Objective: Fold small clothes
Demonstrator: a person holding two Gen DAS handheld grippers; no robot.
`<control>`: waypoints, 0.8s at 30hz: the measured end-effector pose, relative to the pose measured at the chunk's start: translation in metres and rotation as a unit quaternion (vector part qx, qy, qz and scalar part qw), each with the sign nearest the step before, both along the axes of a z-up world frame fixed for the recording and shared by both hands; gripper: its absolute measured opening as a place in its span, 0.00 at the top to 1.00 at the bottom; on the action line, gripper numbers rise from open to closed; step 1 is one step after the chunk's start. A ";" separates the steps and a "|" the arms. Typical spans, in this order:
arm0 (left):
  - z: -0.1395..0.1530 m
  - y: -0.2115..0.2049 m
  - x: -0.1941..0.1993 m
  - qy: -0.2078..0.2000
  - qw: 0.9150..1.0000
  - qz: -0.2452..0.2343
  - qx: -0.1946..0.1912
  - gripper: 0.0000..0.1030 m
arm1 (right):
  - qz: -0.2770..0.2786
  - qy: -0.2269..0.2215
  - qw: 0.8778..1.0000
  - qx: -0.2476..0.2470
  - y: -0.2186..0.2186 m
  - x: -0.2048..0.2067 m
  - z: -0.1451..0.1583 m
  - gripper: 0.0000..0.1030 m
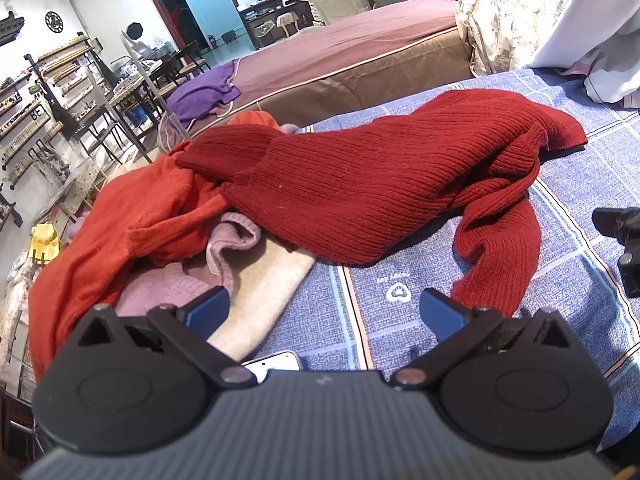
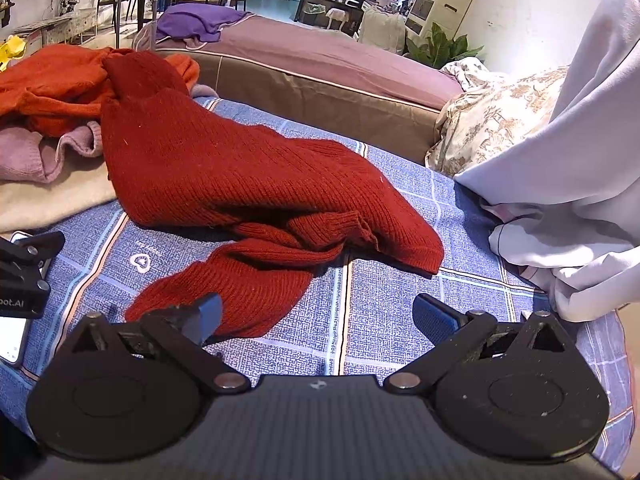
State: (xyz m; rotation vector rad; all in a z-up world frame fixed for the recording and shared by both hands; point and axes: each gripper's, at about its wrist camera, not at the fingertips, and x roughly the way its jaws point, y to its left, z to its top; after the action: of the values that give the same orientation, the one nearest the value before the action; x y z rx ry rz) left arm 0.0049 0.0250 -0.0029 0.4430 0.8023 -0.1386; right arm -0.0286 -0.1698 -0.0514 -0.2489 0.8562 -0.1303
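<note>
My left gripper (image 1: 324,312): jaws apart, nothing between, hovering over blue checked bedsheet (image 1: 400,320). My right gripper (image 2: 318,316): jaws apart too, empty. Dark red ribbed knit sweater (image 1: 360,188) lies crumpled on sheet ahead of both, one sleeve trailing toward me (cuff just beside right gripper's left pad (image 2: 208,316)). Sweater's upper end rests on pile: orange-red knit garment (image 1: 132,216), mauve knit garment (image 1: 232,240), beige knit cloth (image 1: 264,292). White phone (image 1: 276,362) partly hidden under my left gripper. Pale grey fabric (image 2: 580,200) heaped at sheet's right edge.
</note>
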 end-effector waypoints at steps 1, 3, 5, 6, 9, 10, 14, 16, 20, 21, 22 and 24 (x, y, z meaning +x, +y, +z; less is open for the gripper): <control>0.000 0.000 0.000 0.001 1.000 0.000 0.000 0.00 | 0.000 0.000 1.000 -0.001 0.000 0.000 0.000 0.00; 0.000 0.000 0.000 0.002 1.000 -0.001 -0.001 0.00 | 0.001 0.000 1.000 0.000 0.001 0.000 0.000 0.00; -0.001 0.000 0.000 0.004 1.000 -0.001 -0.002 0.00 | 0.001 -0.001 1.000 0.000 0.001 0.000 0.000 0.00; -0.001 0.000 0.000 0.005 1.000 -0.001 -0.002 0.00 | 0.002 0.000 1.000 0.000 0.001 0.000 0.000 0.00; -0.002 0.000 -0.001 0.006 1.000 -0.001 -0.001 0.00 | 0.005 0.001 1.000 -0.003 0.002 0.000 -0.001 0.00; -0.002 0.000 -0.001 0.006 1.000 -0.001 -0.001 0.00 | 0.005 0.002 1.000 -0.003 0.003 -0.001 -0.001 0.00; -0.003 0.000 -0.002 0.008 1.000 -0.002 -0.003 0.00 | 0.006 0.002 1.000 -0.002 0.003 -0.001 -0.001 0.00; -0.004 -0.001 -0.002 0.009 1.000 -0.002 -0.002 0.00 | 0.006 0.003 1.000 -0.003 0.003 -0.001 -0.001 0.00; -0.005 0.000 -0.002 0.009 1.000 0.000 -0.003 0.00 | 0.004 0.002 1.000 -0.004 0.002 -0.001 -0.001 0.00; -0.006 0.000 -0.002 0.009 1.000 0.001 -0.003 0.00 | 0.003 0.001 1.000 -0.005 0.001 -0.001 -0.001 0.00; -0.006 0.000 -0.002 0.009 1.000 0.002 -0.003 0.00 | 0.002 0.001 1.000 -0.005 0.001 -0.001 -0.001 0.00; -0.007 0.000 -0.001 0.010 1.000 0.003 -0.004 0.00 | 0.003 0.002 1.000 -0.005 0.001 -0.001 -0.001 0.00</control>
State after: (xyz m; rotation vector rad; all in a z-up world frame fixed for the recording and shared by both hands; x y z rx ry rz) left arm 0.0035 0.0255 -0.0102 0.4331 0.8222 -0.1413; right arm -0.0297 -0.1689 -0.0527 -0.2600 0.8587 -0.1290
